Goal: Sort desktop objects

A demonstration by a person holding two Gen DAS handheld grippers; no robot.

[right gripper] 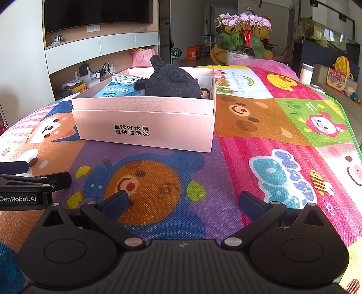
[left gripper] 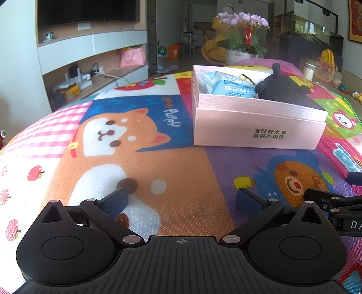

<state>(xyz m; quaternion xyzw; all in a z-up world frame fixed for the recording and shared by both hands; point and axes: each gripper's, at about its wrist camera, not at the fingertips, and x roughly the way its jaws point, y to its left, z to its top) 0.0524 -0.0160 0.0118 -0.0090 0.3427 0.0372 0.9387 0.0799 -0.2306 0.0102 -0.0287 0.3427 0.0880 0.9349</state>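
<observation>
Both grippers spread empty, figurine visible only from right wrist

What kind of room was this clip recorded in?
Most likely a home living room. A wall-mounted TV hangs above built-in shelving, a pot of purple orchids stands farther back, and the pink box sits on a cartoon-printed children's play mat.

Daylit room: wall television, shelving, orchids.
</observation>
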